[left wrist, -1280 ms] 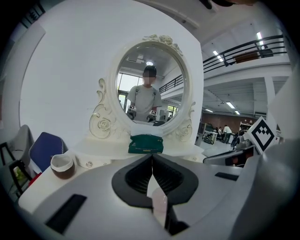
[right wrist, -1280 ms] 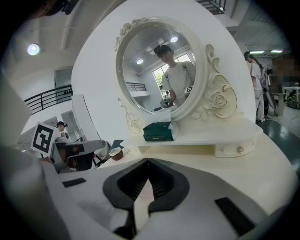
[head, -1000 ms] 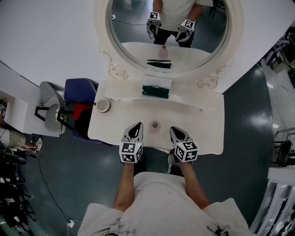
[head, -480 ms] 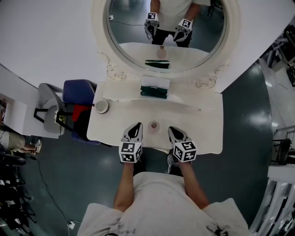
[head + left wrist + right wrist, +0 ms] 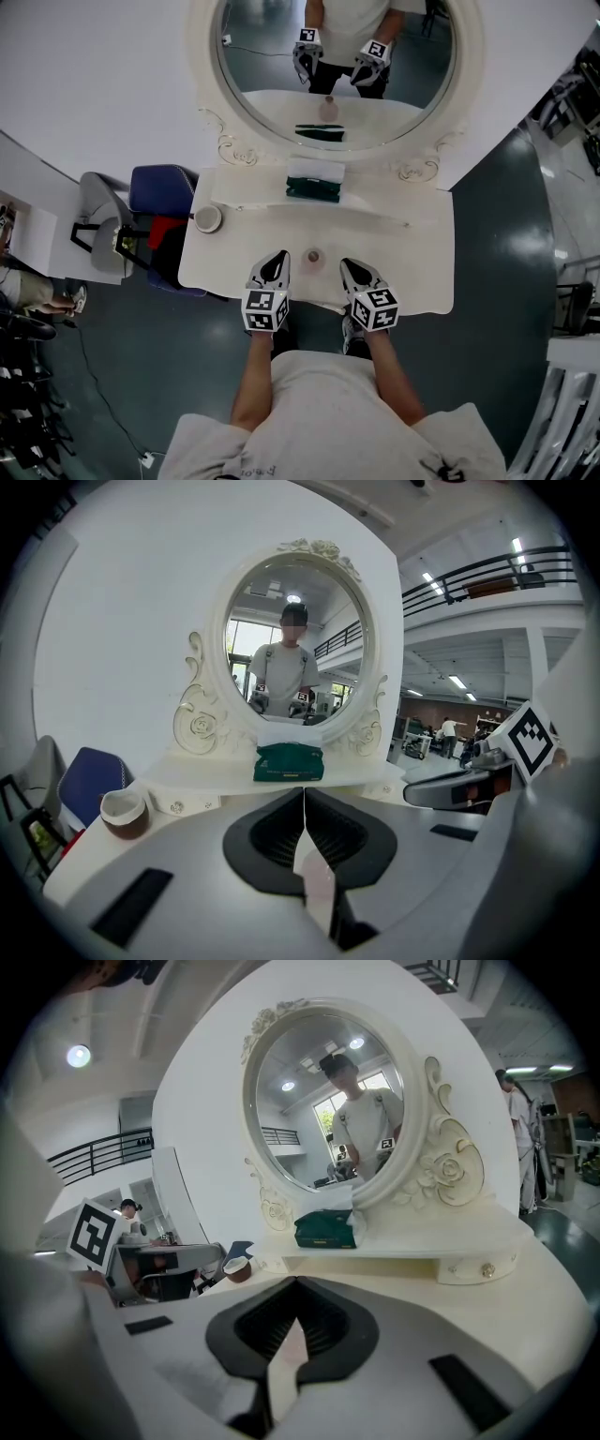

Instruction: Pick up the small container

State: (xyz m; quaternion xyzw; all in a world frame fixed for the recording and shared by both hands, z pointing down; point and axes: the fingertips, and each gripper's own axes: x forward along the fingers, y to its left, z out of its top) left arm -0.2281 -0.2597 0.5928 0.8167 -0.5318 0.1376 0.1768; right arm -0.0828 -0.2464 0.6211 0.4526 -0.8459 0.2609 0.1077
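Claws both shut and empty: left claw (image 5: 277, 260), right claw (image 5: 351, 269). Reaching in like that could shove the small container (image 5: 314, 254) across the tabletop (image 5: 417, 272).

Bright, even indoor light throughout, with no hard shadows on the white ornate dressing table (image 5: 422, 253). The glossy dark grey floor (image 5: 506, 216) carries pale glare patches. Both gripper views show strong fisheye bending and black vignetted corners. The round ceiling lamp (image 5: 79, 1056) blooms. The grey-and-black left gripper (image 5: 303, 794), close to its lens, renders soft.
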